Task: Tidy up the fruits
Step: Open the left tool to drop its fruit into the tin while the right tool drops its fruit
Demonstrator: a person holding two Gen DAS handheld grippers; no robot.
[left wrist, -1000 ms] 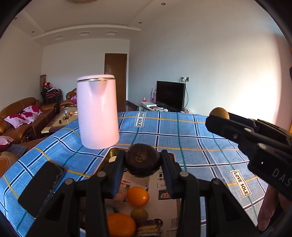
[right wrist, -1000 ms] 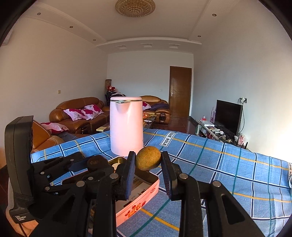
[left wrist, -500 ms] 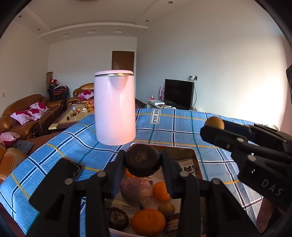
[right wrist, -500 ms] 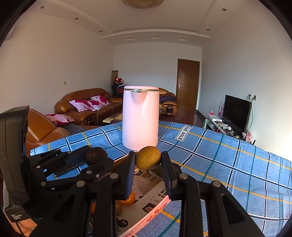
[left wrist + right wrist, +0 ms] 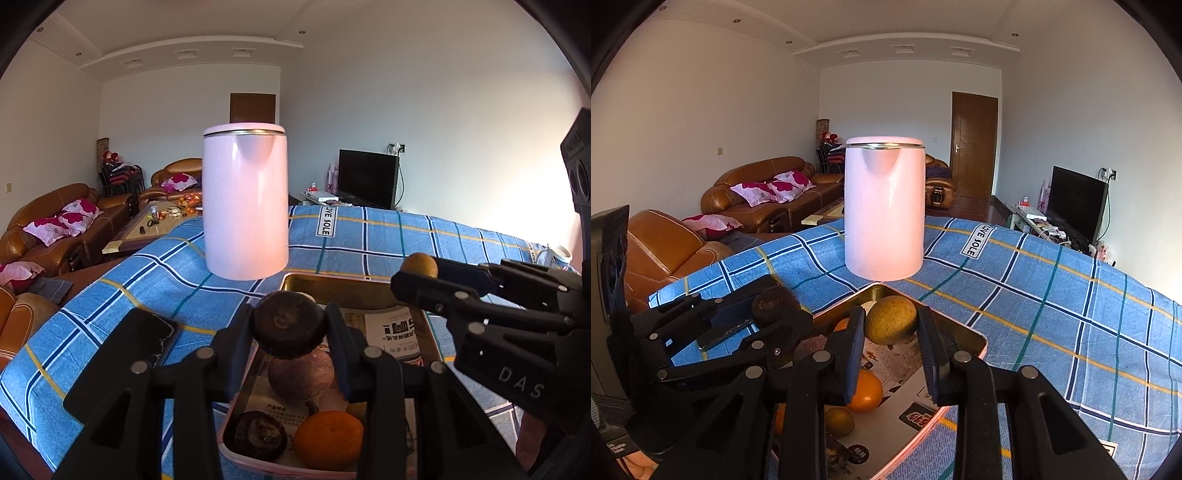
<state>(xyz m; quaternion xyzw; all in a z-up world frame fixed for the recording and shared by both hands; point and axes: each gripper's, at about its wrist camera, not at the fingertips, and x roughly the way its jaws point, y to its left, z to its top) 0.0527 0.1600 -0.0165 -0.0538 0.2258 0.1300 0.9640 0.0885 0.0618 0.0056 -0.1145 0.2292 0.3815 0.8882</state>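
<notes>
Dark brown, wrinkled round fruit (image 5: 289,324) clamped between the pads of the left tongs (image 5: 290,332), held in the air just above a shallow pink rectangular tin tray (image 5: 236,452) lined with printed paper. Smooth yellow-green oval fruit (image 5: 892,319) pinched the same way in the right tongs (image 5: 891,325), hovering over the far end of that same tray. Already lying in the tray: a bright orange citrus fruit (image 5: 329,435), another dark shrivelled fruit (image 5: 255,435), a dull purple-brown round one (image 5: 301,373) and a small greenish one (image 5: 839,421). Judged as the carrying step, both fruits brought over the tray and not yet set down. Next move likely calling for a short lowering into bare paper between the fruits already there, then loosening each grip without nudging neighbours or letting the round fruit roll. Beyond the tray, a tall pale pink kettle (image 5: 246,201) standing upright on the worktop under a blue checked cloth (image 5: 406,240). Flat black phone (image 5: 122,354) lying on the cloth left of the tray. Further off, brown leather sofas (image 5: 768,192) and a dark television (image 5: 368,177).
</notes>
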